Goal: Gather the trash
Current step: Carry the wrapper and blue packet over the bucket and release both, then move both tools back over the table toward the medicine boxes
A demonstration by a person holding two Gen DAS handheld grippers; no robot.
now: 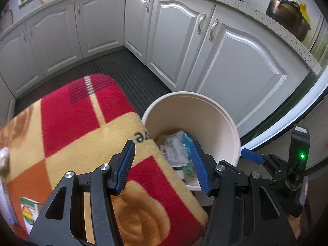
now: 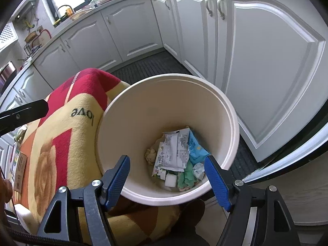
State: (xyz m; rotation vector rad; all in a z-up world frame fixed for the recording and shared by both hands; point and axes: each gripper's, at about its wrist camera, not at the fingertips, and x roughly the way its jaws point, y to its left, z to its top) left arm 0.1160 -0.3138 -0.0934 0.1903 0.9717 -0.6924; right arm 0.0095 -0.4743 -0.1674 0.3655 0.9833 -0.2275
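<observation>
A cream round bin (image 2: 231, 123) stands on the floor beside a table covered with a red, yellow and orange blanket (image 2: 61, 143). Inside lie wrappers: a white printed packet (image 2: 176, 149), a blue packet (image 2: 194, 145), green scraps (image 2: 185, 177) and a crumpled yellowish wad (image 2: 150, 153). My right gripper (image 2: 168, 174) is open and empty, hovering over the bin's near rim. My left gripper (image 1: 163, 161) is open and empty above the blanket's edge (image 1: 143, 164), next to the bin (image 1: 205, 110). The right gripper (image 1: 252, 155) also shows in the left wrist view.
White kitchen cabinets (image 1: 225, 51) wrap around behind, over a dark slatted floor (image 1: 133, 75). A small colourful box (image 1: 30, 213) and a crumpled white piece (image 1: 4, 157) lie at the blanket's left end. A pot (image 1: 287, 16) sits on the counter.
</observation>
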